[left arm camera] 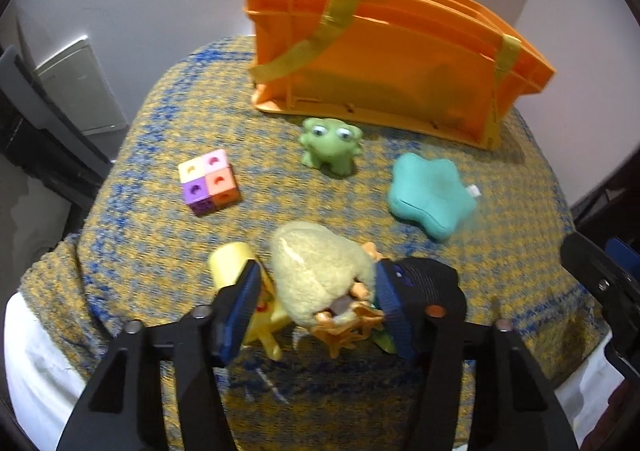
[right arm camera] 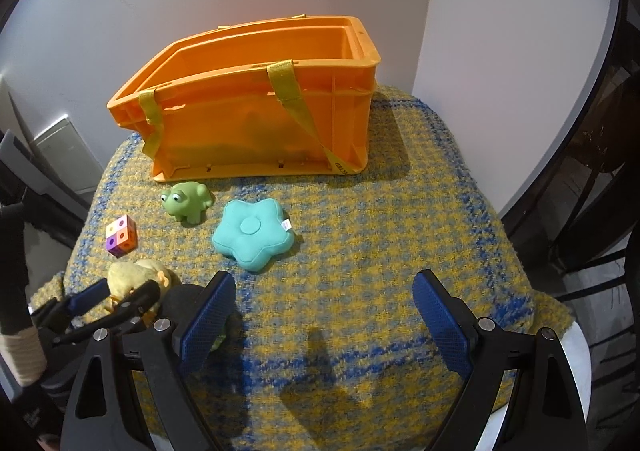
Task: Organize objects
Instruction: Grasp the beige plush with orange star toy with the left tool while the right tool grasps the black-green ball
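Left claw brackets yellow plush toy, contact unclear; right claw gapes empty. Orange crate strap lettering illegible.

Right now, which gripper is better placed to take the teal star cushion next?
Right. The right gripper is open with nothing between its fingers, and the teal star cushion lies just ahead of it. The left gripper is around the yellow plush toy.
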The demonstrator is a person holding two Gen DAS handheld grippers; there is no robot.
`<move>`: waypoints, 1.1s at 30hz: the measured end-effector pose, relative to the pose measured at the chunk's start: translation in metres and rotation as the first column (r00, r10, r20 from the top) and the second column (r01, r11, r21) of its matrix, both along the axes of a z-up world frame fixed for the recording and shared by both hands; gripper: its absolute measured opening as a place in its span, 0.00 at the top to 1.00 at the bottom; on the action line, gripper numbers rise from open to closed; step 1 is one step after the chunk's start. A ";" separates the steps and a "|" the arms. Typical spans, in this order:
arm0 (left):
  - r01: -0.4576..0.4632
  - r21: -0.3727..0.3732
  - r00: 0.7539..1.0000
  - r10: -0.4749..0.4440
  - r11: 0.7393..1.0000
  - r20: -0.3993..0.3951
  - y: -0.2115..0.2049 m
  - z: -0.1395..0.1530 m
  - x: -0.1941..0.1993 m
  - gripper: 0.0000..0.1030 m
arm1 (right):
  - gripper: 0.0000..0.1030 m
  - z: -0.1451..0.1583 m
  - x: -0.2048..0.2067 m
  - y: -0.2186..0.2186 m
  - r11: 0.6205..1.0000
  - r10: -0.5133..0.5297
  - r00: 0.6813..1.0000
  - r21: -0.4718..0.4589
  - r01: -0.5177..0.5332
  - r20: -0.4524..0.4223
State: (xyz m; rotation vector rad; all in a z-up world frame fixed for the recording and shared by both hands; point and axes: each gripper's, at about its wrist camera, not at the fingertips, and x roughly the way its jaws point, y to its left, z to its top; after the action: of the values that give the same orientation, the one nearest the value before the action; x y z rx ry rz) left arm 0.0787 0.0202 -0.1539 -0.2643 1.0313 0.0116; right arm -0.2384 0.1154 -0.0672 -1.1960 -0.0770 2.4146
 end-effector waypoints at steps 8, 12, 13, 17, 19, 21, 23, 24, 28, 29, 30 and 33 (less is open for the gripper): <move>0.008 -0.033 1.000 -0.008 0.999 0.004 0.005 0.007 -0.007 0.55 | 0.12 0.005 0.003 0.001 1.000 -0.011 1.000 -0.011 0.011 -0.014; -0.008 -0.025 1.000 0.009 1.000 0.022 0.011 0.014 -0.011 0.55 | 0.12 0.006 0.002 -0.002 1.000 -0.005 1.000 -0.012 0.005 -0.022; -0.006 -0.022 1.000 0.007 1.000 0.030 0.013 0.015 -0.013 0.55 | 0.12 0.006 0.002 -0.002 1.000 -0.005 1.000 -0.013 0.005 -0.023; -0.042 0.000 0.997 0.041 0.999 0.062 0.028 0.024 -0.025 0.55 | 0.12 0.004 -0.001 -0.005 1.000 0.004 1.000 -0.028 -0.005 -0.018; -0.059 -0.002 0.996 0.059 0.998 0.070 0.037 0.026 -0.029 0.55 | 0.12 0.002 -0.004 -0.009 0.999 0.018 1.000 -0.035 -0.018 -0.014; -0.074 -0.006 0.994 0.074 0.997 0.075 0.045 0.029 -0.033 0.55 | 0.12 -0.003 -0.008 -0.015 0.998 0.034 0.999 -0.045 -0.034 -0.004; -0.081 -0.005 0.993 0.081 0.997 0.082 0.053 0.031 -0.039 0.55 | 0.12 -0.008 -0.012 -0.021 0.997 0.047 0.999 -0.057 -0.047 0.011; -0.087 -0.007 0.993 0.087 0.996 0.084 0.056 0.031 -0.041 0.55 | 0.12 -0.011 -0.014 -0.024 0.997 0.055 0.998 -0.060 -0.054 0.018; -0.109 -0.011 0.990 0.110 0.994 0.087 0.068 0.029 -0.051 0.55 | 0.12 -0.026 -0.022 -0.037 0.994 0.083 0.995 -0.078 -0.078 0.058; -0.115 -0.014 0.990 0.116 0.993 0.086 0.072 0.028 -0.053 0.55 | 0.12 -0.030 -0.025 -0.040 0.993 0.087 0.994 -0.083 -0.081 0.070; -0.122 -0.017 0.989 0.123 0.992 0.083 0.076 0.025 -0.055 0.55 | 0.12 -0.035 -0.027 -0.042 0.993 0.093 0.992 -0.086 -0.086 0.082; -0.142 -0.024 0.987 0.143 0.990 0.068 0.087 0.018 -0.059 0.55 | 0.12 -0.047 -0.033 -0.050 0.992 0.103 0.989 -0.090 -0.093 0.110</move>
State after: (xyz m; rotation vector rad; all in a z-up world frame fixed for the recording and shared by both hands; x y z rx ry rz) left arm 0.0193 0.1067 -0.1357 -0.3528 0.9422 0.1211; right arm -0.2718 0.0653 -0.1144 -1.3998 -0.0710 2.4529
